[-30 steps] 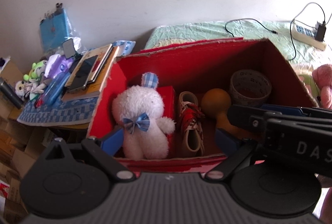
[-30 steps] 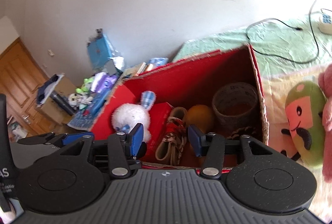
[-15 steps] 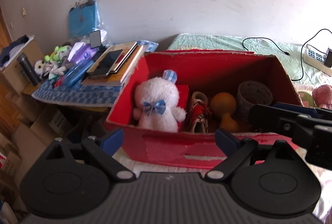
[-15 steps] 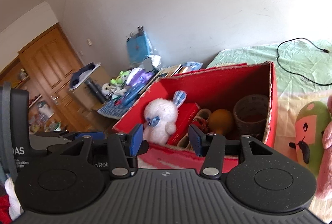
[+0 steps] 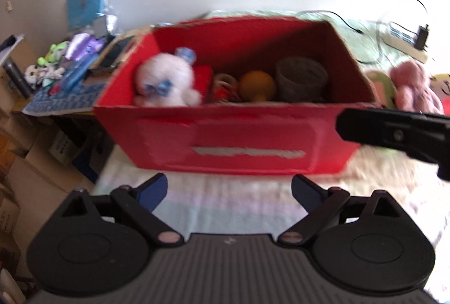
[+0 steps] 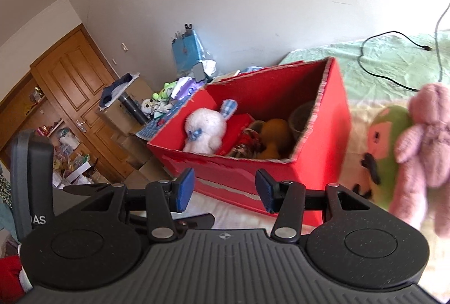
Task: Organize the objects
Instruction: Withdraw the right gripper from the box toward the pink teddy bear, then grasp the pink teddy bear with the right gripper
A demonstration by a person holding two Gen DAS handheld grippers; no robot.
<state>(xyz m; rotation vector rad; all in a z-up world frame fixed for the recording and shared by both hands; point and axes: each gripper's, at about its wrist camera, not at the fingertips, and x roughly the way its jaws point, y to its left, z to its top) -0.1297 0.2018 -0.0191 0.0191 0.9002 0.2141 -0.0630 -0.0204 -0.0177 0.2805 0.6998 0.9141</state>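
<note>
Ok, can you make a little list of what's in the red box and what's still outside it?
box: red box on the bed, open top
inside: white bunny, orange ball, woven basket, small shoe
outside, right of box: pink plush, green plush
left claw: open, empty
right claw: open, empty

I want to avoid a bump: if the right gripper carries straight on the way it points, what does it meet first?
Probably the near wall of the red box, directly ahead of the open, empty right gripper; depth is unclear.
</note>
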